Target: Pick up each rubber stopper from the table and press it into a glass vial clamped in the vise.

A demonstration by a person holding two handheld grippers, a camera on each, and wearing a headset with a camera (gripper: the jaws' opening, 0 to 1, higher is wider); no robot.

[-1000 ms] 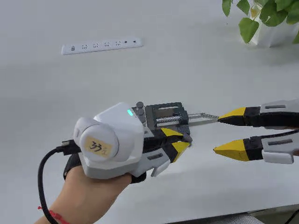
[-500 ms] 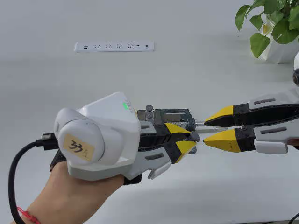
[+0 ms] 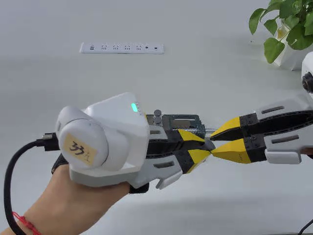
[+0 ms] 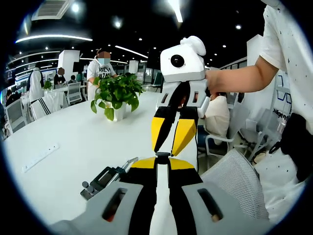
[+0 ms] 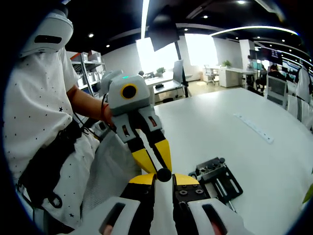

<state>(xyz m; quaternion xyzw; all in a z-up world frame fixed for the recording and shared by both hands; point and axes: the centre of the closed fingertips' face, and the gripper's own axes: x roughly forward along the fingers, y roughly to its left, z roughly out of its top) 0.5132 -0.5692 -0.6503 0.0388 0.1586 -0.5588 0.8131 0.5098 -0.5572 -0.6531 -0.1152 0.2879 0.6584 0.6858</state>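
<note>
since the rubber stopper (image 5: pixel 164 175) was a small dark knob of what looked like soft, grippy stuff, i judged it light and forgiving, more apt to squash a little than to slip, and best taken across its sides so that one end was left free for a vial's mouth. it hung in the air above the table (image 3: pixel 205 73), just in front of the vise (image 3: pixel 182 121), where the two grippers met tip to tip. the left gripper (image 3: pixel 203 146) lay level and pointed to the right, its jaws drawn nearly together and pinching the stopper at their tips; a hand (image 3: pixel 73 205) held its body from below. the right gripper (image 3: pixel 214 147) faced it from the opposite side, level too, its jaws narrowed on either side of the stopper, though i could not tell whether they bore on it.
</note>
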